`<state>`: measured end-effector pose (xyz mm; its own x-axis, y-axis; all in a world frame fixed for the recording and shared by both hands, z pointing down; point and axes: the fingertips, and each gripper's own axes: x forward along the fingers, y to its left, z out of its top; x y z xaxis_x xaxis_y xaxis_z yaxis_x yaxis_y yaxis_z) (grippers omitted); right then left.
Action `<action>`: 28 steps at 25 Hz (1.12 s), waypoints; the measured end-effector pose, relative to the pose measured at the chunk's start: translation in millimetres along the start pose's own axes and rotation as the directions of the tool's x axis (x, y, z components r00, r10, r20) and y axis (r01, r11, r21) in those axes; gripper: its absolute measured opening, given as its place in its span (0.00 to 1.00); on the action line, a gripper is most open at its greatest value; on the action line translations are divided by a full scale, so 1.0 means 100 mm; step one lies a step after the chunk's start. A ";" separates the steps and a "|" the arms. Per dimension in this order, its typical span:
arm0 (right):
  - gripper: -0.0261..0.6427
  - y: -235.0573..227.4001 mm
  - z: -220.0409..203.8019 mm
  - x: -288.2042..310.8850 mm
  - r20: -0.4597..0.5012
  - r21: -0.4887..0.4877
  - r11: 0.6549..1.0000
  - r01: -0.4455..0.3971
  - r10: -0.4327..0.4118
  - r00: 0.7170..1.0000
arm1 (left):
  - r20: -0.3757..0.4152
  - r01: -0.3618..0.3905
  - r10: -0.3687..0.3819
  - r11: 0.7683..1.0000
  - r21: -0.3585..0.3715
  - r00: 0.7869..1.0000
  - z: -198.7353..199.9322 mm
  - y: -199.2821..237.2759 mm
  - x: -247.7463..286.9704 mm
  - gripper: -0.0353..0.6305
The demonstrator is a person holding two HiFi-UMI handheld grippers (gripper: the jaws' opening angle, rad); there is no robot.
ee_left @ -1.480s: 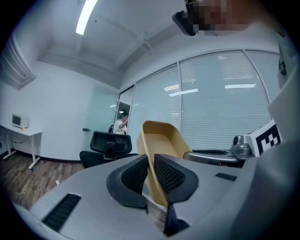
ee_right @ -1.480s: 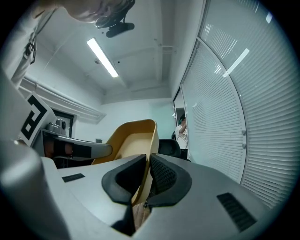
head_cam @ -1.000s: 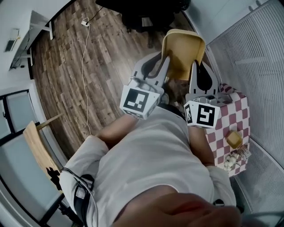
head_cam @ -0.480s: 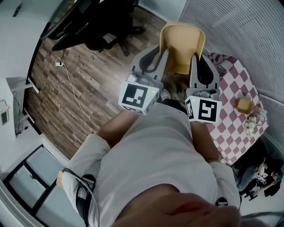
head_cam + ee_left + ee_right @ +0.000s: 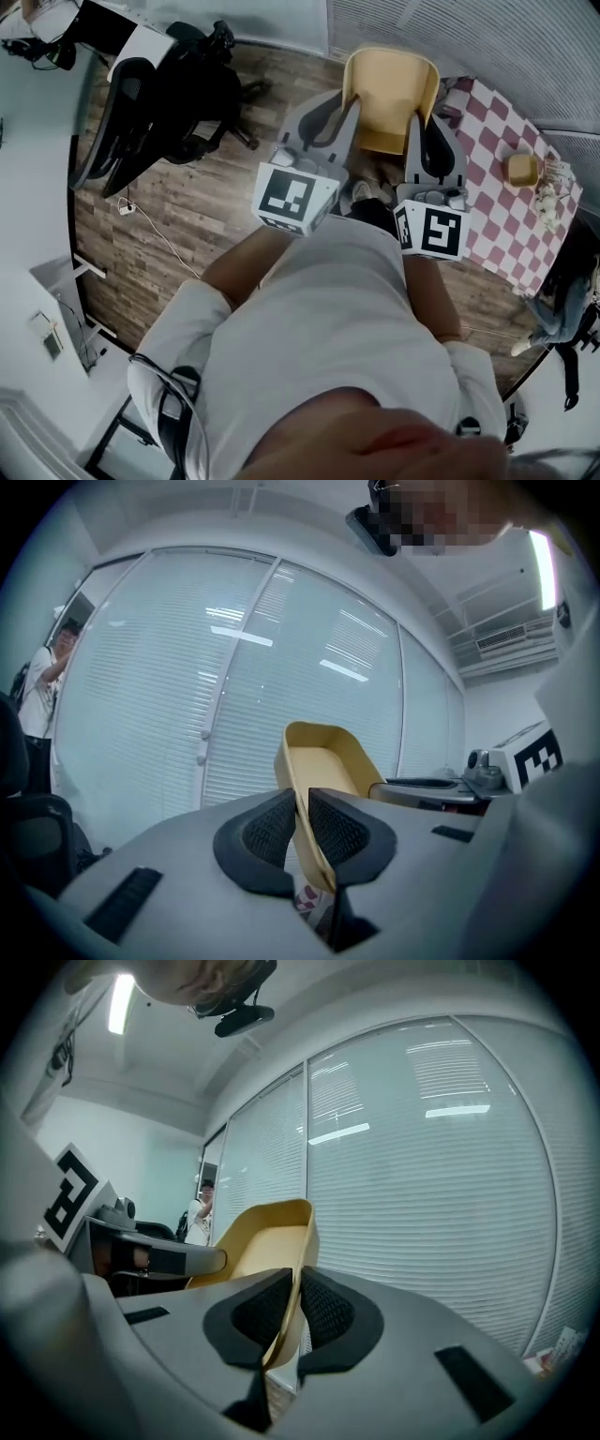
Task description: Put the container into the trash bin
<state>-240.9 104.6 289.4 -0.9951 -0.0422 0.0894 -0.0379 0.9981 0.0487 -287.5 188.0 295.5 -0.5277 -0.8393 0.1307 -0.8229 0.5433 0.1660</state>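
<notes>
My left gripper (image 5: 333, 114) pinched the left wall of the yellow container (image 5: 389, 94), which hung in the air at twelve o'clock, above the wood floor (image 5: 187, 216). My right gripper (image 5: 429, 127) was clamped on its right wall. The checkered table (image 5: 497, 216) lay at two o'clock.

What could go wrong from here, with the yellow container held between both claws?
The left claw and right claw each pinch only a thin side wall of the container; if the hands drift apart it may slip out. No trash bin is in view, and the checkered table stands close by, so a swing might clip it.
</notes>
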 end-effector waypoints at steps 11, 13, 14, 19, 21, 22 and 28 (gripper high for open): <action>0.11 -0.55 -0.09 -0.27 -0.017 0.020 0.988 0.150 -0.150 0.989 | -0.029 0.155 -0.154 0.988 0.010 0.988 -0.03 -0.48 0.44 0.15; 0.11 -0.62 -0.12 -0.31 -0.021 0.027 0.987 0.157 -0.157 0.987 | -0.035 0.161 -0.160 0.987 0.014 0.986 -0.05 -0.56 0.48 0.15; 0.11 -0.65 -0.14 -0.32 -0.023 0.031 0.987 0.160 -0.159 0.987 | -0.040 0.163 -0.162 0.987 0.014 0.986 -0.07 -0.58 0.50 0.15; 0.11 -0.74 -0.28 -0.30 -0.045 0.050 0.985 0.166 -0.164 0.986 | -0.069 0.161 -0.160 0.987 0.011 0.985 -0.20 -0.60 0.61 0.15; 0.11 -0.77 -0.34 -0.29 -0.055 0.057 0.984 0.168 -0.165 0.985 | -0.086 0.160 -0.159 0.987 0.004 0.983 -0.27 -0.60 0.65 0.15; 0.11 -0.79 -0.38 -0.28 -0.060 0.060 0.984 0.168 -0.165 0.984 | -0.093 0.161 -0.160 0.987 0.001 0.983 -0.30 -0.60 0.66 0.15; 0.11 -0.88 -0.58 -0.25 -0.091 0.080 0.981 0.175 -0.167 0.982 | -0.122 0.162 -0.162 0.987 -0.008 0.979 -0.48 -0.62 0.79 0.15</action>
<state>-207.5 15.4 341.1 -0.9622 -0.2123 0.1706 -0.2182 0.9758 -0.0164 -268.3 89.0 342.4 -0.3576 -0.9075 0.2202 -0.8960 0.3999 0.1932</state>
